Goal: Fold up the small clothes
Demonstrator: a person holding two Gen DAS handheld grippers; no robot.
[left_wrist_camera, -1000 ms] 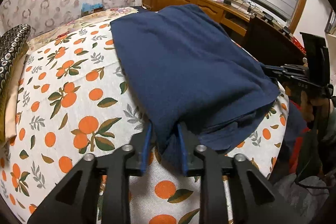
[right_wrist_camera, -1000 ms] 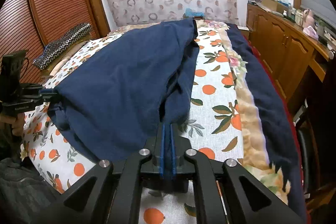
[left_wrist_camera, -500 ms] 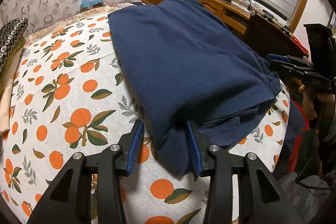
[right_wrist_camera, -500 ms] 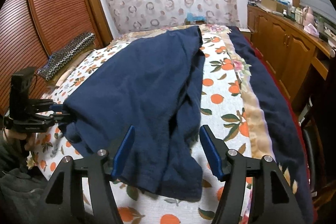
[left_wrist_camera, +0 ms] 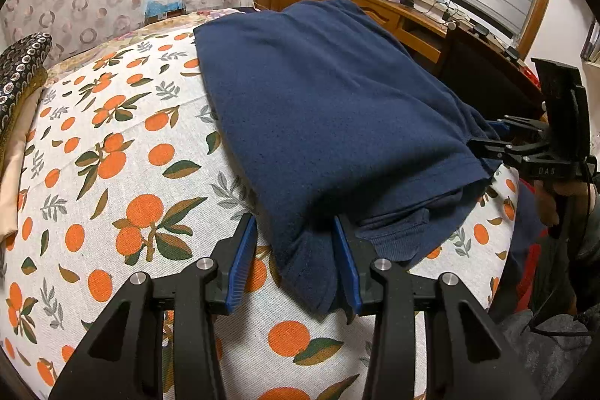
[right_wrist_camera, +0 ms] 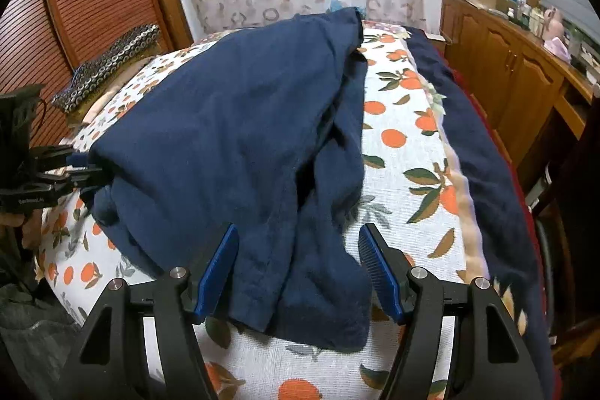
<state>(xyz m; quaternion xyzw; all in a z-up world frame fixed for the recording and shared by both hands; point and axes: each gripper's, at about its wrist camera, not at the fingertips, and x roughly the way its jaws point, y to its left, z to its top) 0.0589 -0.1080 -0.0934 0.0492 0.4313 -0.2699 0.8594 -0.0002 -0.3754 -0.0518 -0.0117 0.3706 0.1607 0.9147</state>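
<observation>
A navy blue garment (left_wrist_camera: pixel 330 107) lies folded over on the orange-print bedsheet (left_wrist_camera: pixel 112 156); it also shows in the right wrist view (right_wrist_camera: pixel 243 137). My left gripper (left_wrist_camera: pixel 296 261) is open, its blue pads either side of the garment's near corner, not pinching it. My right gripper (right_wrist_camera: pixel 300 268) is open wide over the garment's other near corner, which lies loose between the fingers. The right gripper also shows at the right edge of the left wrist view (left_wrist_camera: pixel 525 145), and the left gripper at the left edge of the right wrist view (right_wrist_camera: pixel 45 175).
A patterned pillow (right_wrist_camera: pixel 108 62) lies at the head of the bed. A wooden sideboard (right_wrist_camera: pixel 517 62) with clutter runs along the right. A dark blanket (right_wrist_camera: pixel 483 152) hangs along the bed's right edge. A slatted wardrobe (right_wrist_camera: pixel 86 6) stands at the left.
Both grippers were shut on the garment's corners a second ago; both have opened and let the cloth drop onto the bed. The right gripper has drawn back a little.
</observation>
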